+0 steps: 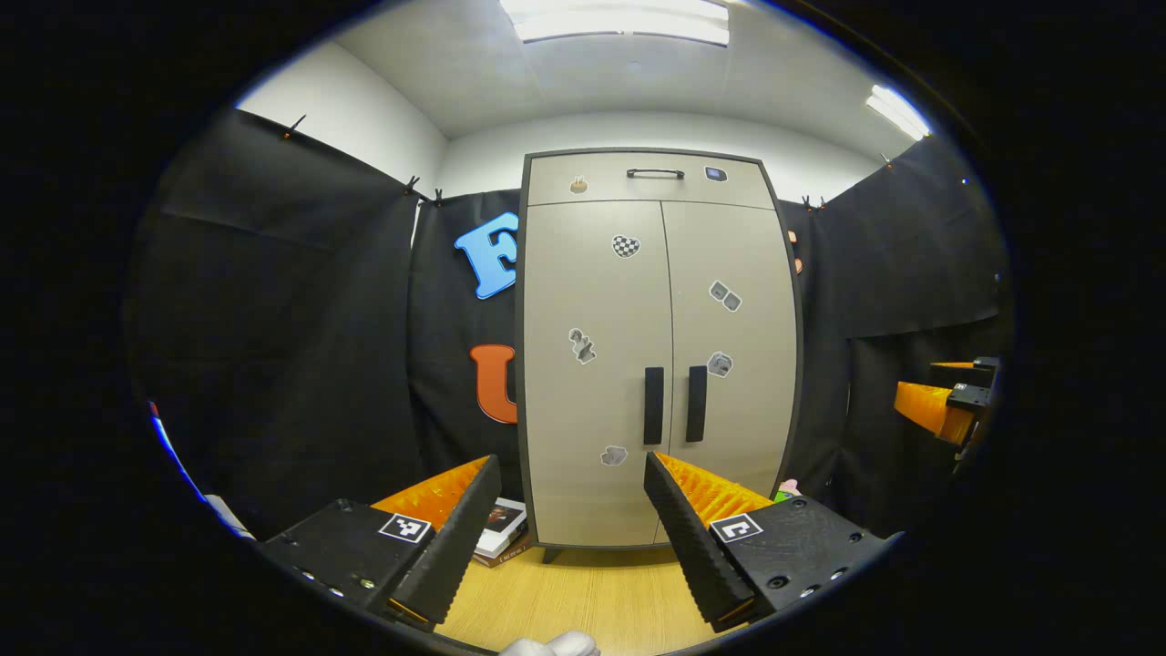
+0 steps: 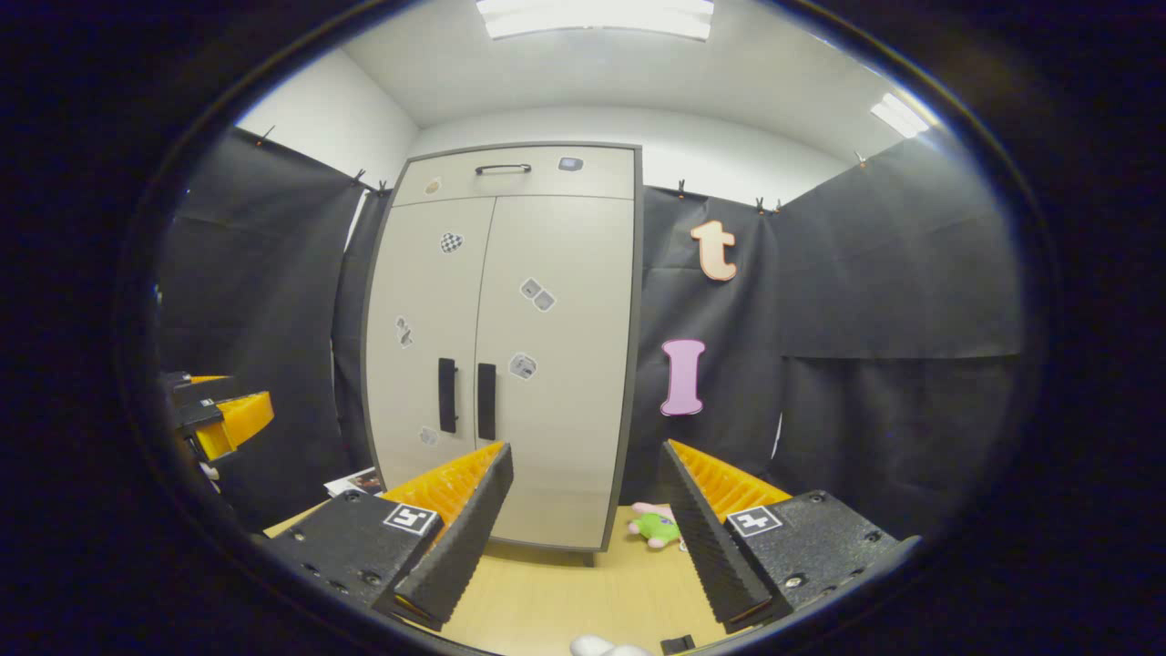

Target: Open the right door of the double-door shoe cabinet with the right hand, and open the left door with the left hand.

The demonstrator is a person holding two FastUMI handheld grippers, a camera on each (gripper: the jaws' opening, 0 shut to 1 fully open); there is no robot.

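A pale wood floor runs under black cloth walls. The tall beige shoe cabinet stands upright ahead of the left gripper, both doors closed, its vertical black handles just above the spread fingers. The right gripper, likewise released, has the cabinet beyond its left finger.

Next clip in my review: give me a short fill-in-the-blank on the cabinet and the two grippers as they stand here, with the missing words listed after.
1. Both doors of the shoe cabinet are ____.
2. The two door handles are ____ in colour.
3. The fingers of the left gripper and the right gripper stand ____, holding nothing.
4. On the floor right of the cabinet lies a ____ plush toy.

Missing words: closed; black; open; green
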